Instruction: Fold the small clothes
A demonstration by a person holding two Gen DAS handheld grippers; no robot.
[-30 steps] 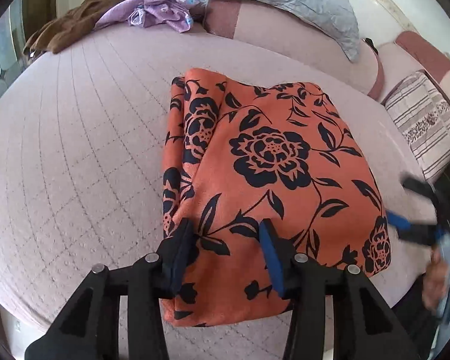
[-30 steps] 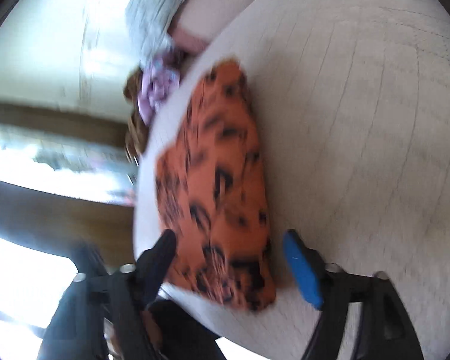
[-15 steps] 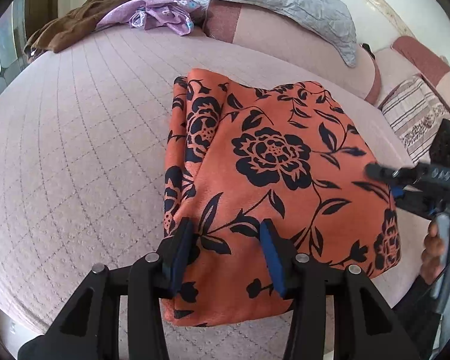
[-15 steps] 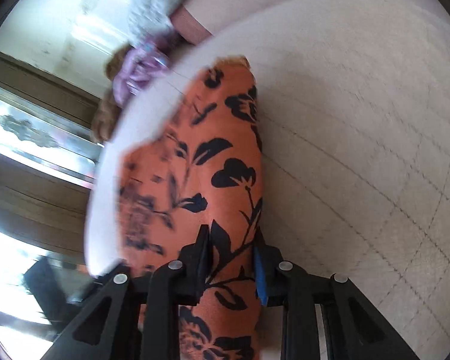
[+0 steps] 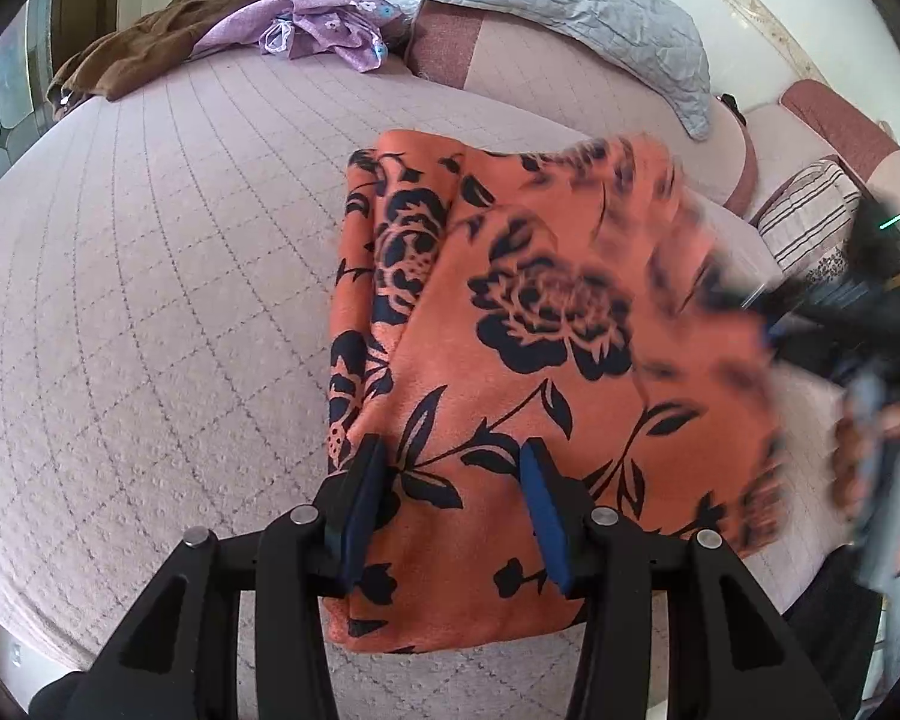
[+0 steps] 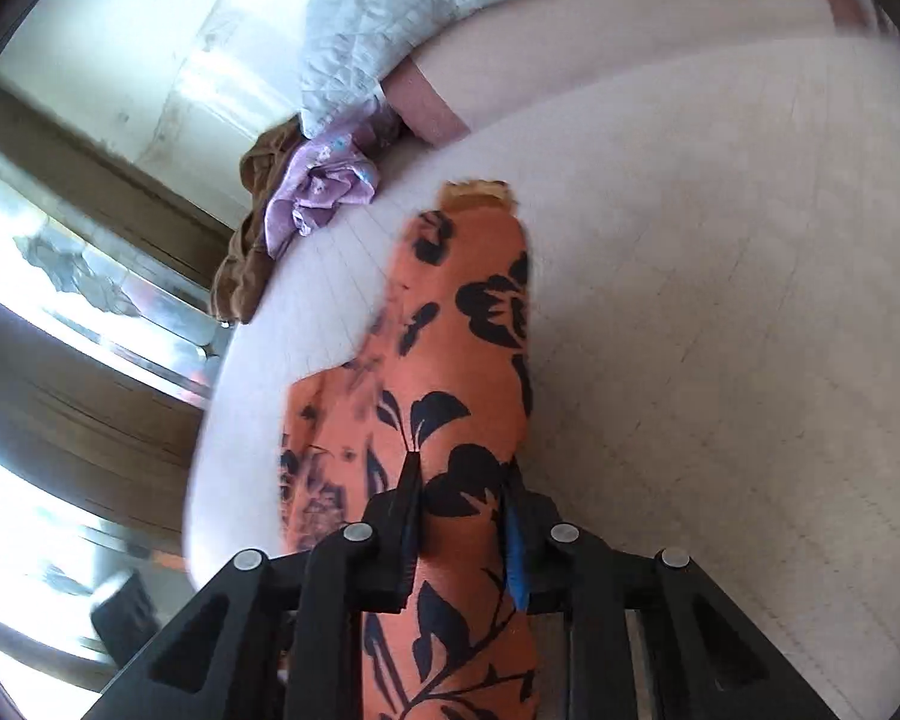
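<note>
While the left gripper (image 5: 450,492) sits where it was a second ago, low at the near edge of the orange floral garment (image 5: 510,360), its jaws stand apart just as before, astride a fold of the cloth; whether the pads actually press on it I cannot tell. The garment lies folded on the quilted pink bed cover (image 5: 150,300), its long axis running away from the left camera toward the cushions, with a narrower folded layer along its left side. Compared with the earlier left-wrist picture, the right part of the cloth no longer lies flat: it is raised and smeared with motion blur. Further right, the right gripper (image 6: 462,516) has changed most. A second ago its jaws were wide with the garment's corner loosely between them; now they are closing, and the right-wrist view shows a ridge of orange fabric pinched between the pads, running straight up the picture. In the left view that gripper is a dark blur at the right edge with a hand (image 5: 870,456) behind it. At the far edge of the bed lie a brown garment (image 5: 150,42), a purple flowered cloth (image 5: 318,30) and a grey quilted pillow (image 5: 570,6). No label or writing is legible.
</note>
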